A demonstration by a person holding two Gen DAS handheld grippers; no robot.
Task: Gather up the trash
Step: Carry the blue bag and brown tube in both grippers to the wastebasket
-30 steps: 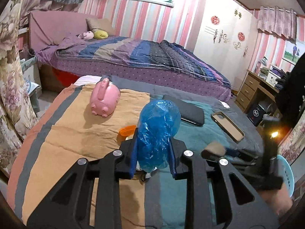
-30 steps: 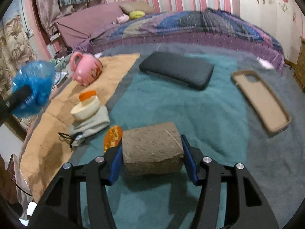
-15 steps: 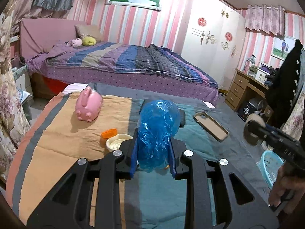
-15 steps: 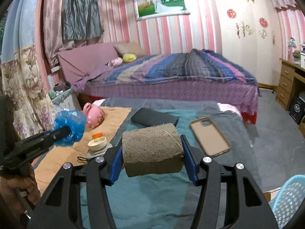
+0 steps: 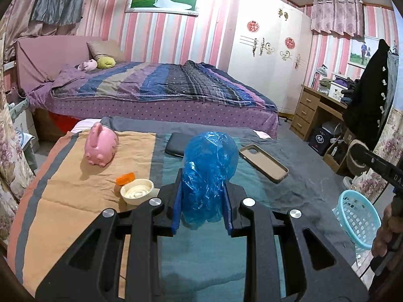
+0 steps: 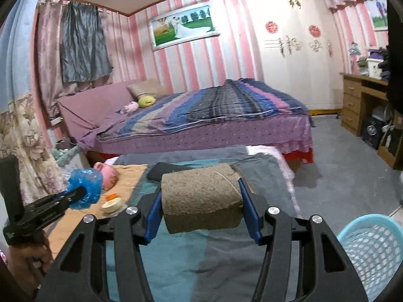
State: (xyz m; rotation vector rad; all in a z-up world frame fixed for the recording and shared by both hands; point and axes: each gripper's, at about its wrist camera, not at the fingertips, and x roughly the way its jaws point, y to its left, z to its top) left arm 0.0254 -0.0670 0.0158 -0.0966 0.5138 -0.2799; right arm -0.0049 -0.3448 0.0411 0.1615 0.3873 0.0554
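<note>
On a bed spread with a striped orange, grey and teal blanket point(image 5: 75, 201), a pink ceramic piggy bank point(image 5: 100, 144) lies at the left, with a small orange lid point(image 5: 125, 178) and a cream round plastic cap point(image 5: 136, 191) just nearer the camera. At centre, the left gripper point(image 5: 202, 209) has its jaws pinching a crumpled blue plastic bag point(image 5: 209, 173), held clear above the blanket. Behind the bag lie a flat black pouch point(image 5: 176, 144) and, to its right, an upturned beige phone case point(image 5: 263, 162). Farther right, a light-blue plastic mesh basket point(image 5: 357, 216) stands on the grey floor beside the bed. At the far right edge, the right gripper point(image 6: 201, 211) is raised off the bed, its jaws clamped on the two ends of a brownish-grey roll of coarse paper point(image 6: 201, 198); in its own view the basket point(image 6: 372, 251) sits low to the right of the roll. A second bed with a purple and blue striped quilt point(image 5: 163, 88) fills the background.
</note>
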